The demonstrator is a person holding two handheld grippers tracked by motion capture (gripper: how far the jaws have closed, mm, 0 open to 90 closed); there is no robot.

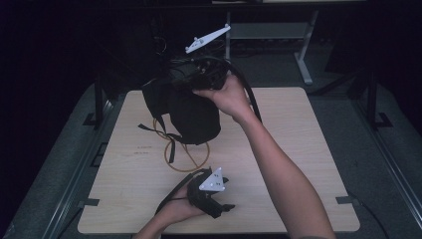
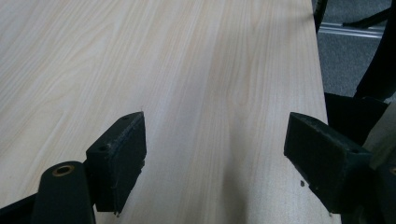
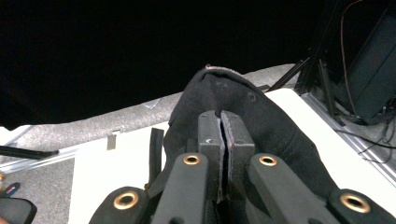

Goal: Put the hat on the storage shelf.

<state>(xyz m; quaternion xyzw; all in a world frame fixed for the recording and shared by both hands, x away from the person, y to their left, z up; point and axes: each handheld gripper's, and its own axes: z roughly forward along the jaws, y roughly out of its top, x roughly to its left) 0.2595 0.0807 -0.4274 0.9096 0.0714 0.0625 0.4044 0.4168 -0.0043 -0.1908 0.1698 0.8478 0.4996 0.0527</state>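
Right gripper: raised above the far part of the table; in the right gripper view its jaws are pressed together on a fold of the black bag's fabric.
Left gripper: low over the near edge of the table, held by the left hand; in the left gripper view its jaws stand wide apart with only bare wood between them.
Black bag: hangs from the right gripper, its lower end resting on the tabletop at far centre; loose black straps trail from it toward the near side.
Cord: tan loop lying on the wood just under and beside the bag.
Table: pale wood grain, rounded corners.
Right hand: gripping the raised gripper, forearm reaching across the table.
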